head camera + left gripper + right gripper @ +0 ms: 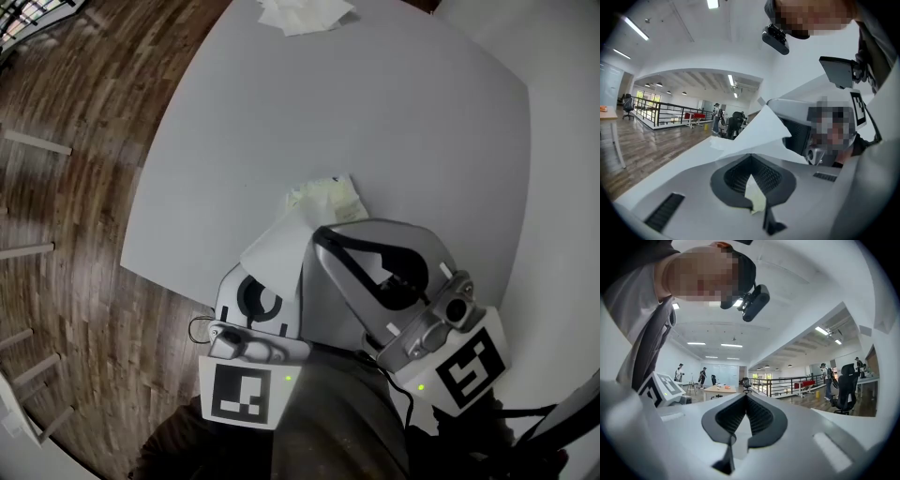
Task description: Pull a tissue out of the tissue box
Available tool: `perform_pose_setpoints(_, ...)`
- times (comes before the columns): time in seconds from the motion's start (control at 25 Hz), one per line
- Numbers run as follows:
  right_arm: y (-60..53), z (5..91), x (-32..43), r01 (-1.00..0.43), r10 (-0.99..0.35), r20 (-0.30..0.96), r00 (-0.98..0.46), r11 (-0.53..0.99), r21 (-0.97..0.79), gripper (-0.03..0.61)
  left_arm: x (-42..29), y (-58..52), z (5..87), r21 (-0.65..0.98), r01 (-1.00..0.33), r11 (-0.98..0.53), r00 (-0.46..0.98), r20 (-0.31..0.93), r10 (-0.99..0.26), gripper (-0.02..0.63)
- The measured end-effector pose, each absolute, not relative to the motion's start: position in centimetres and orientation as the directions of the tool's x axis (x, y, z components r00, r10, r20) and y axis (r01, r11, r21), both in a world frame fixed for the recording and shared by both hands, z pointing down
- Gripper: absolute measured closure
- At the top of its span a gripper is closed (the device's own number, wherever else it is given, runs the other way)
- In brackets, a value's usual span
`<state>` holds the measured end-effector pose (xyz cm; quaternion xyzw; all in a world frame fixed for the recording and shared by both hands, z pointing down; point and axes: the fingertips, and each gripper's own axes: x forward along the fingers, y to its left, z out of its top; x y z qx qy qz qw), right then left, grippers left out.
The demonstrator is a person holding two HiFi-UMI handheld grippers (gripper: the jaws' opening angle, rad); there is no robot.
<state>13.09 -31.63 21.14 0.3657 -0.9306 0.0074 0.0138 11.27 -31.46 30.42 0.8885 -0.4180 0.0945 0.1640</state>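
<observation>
Tissue clamped in left gripper jaws, right gripper jaws together, tissue box beside, crumpled tissues beyond.

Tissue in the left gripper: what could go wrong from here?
1. The left gripper is shut on only a narrow part of the tissue. Most of it spreads loose beyond the tips, so it may slip out or tear.
2. The head view does not show whether the tissue is clear of the tissue pack. The right gripper is shut and empty, so nothing holds the pack, and it could be dragged along.
</observation>
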Motion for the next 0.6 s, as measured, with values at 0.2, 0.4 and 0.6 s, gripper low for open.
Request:
perform_pose_setpoints(0.2,-34.0,20.8,6.0,-0.652,-0.650,0.061,-0.757,0.758,-0.023,0.575,3.3,-31.0,27.3,0.162,-0.825,-0.541,0.565,0.278,-0.777,0.615)
perform_pose_setpoints(0.4,-39.3,21.3,-1.9,-0.652,-0.650,0.055,-0.758,0.758,-0.021,0.575,-5.9,-32.4,26.7,0.149,-0.874,-0.463,0.487,0.287,-0.825,0.615)
perform_pose_setpoints(0.6,-42.6,21.4,-8.2,-0.712,-0.712,0.011,-0.702,0.702,-0.008,0.575,-15.7,-33.7,26.5,0.132,-0.916,-0.379,0.401,0.288,-0.870,0.615)
